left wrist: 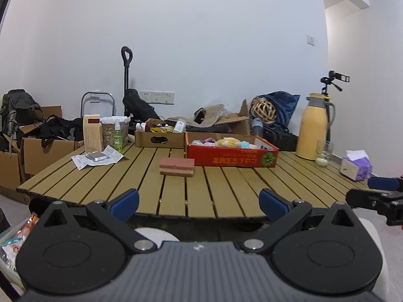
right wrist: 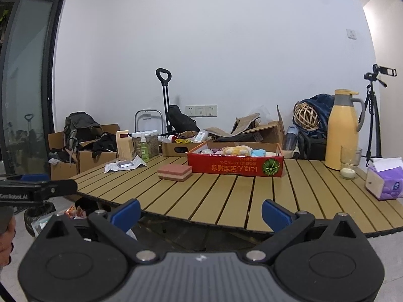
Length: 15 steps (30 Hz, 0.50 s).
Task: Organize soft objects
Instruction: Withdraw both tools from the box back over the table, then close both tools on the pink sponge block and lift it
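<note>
Two grippers hang short of the counter's (left wrist: pixel 226 191) near edge, neither touching anything. The left gripper (left wrist: pixel 199 202) fills the bottom of its own view with its jaws spread wide and nothing between them; the right gripper (right wrist: pixel 201 212) sits likewise at the bottom of its frame, jaws wide and empty. Each one's tip shows at the side edge of the other's view, so they are held side by side, probably a ready pose that keeps the whole counter in sight.

The soft toys (left wrist: pixel 228 142) lie heaped in the red box (left wrist: pixel 231 159) just right of centre, likely the collecting place for soft things. A layered pink sponge block (left wrist: pixel 177 166) lies alone on the slats just left of the box, apart from it, at mid-frame. It looks like the one soft piece left out, and its open position should allow an approach from the near side.
</note>
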{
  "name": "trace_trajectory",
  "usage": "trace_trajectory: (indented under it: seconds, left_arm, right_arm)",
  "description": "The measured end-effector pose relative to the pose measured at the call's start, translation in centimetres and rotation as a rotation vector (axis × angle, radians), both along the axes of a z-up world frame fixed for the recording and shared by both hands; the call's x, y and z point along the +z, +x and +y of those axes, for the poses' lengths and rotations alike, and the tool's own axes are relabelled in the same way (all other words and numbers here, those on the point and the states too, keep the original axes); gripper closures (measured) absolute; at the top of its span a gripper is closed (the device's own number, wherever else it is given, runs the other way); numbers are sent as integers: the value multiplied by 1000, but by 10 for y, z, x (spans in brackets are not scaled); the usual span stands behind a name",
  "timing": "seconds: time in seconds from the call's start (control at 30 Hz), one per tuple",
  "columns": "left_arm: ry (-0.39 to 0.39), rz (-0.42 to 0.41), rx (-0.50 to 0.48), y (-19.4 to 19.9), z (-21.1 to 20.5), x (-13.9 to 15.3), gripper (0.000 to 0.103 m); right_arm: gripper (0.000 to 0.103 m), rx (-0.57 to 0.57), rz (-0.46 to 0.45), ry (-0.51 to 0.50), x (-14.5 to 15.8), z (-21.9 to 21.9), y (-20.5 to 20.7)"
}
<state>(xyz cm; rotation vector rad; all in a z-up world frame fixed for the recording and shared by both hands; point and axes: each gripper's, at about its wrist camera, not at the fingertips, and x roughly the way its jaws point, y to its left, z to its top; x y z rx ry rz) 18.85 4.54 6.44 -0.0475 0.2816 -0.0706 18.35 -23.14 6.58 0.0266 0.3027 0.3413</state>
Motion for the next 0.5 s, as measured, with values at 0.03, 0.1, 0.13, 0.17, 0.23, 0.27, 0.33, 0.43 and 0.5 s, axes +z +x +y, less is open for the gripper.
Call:
trace_trajectory:
  seconds: [0.03,0.1,0.13,0.17,0.23,0.27,0.33,0.43,0.5]
  left_arm:
    - [0,4,6,10,2,-1,0]
    - [1,23,24,35,6,-4,0]
    - [0,31,29,46,9,-5,0]
    - [4,41,29,61,11,-7,0]
    - [13,53,34,91,17,-10,0]
    - [16,58,34,110,21,-11,0]
    - [16,70,29,147,30,-14,0]
    - [-23,111,-12,215,45,-21,0]
    - [-56,150,-29,257,55,-27,0]
  right_arm:
    - [0,2,2,1,0,1,8]
    - [0,5,7,5,-2,3,27]
    - [0,7,12,7,-3,4,38]
    - [0,8,18,10,-4,6,50]
    - [0,1,30,8,-7,10,76]
    - [0,2,41,6,-9,13,91]
    - [0,19,70,24,-13,20,127]
    - [0,41,107,47,-22,37,181]
    - [0,31,121,28,-31,54,220]
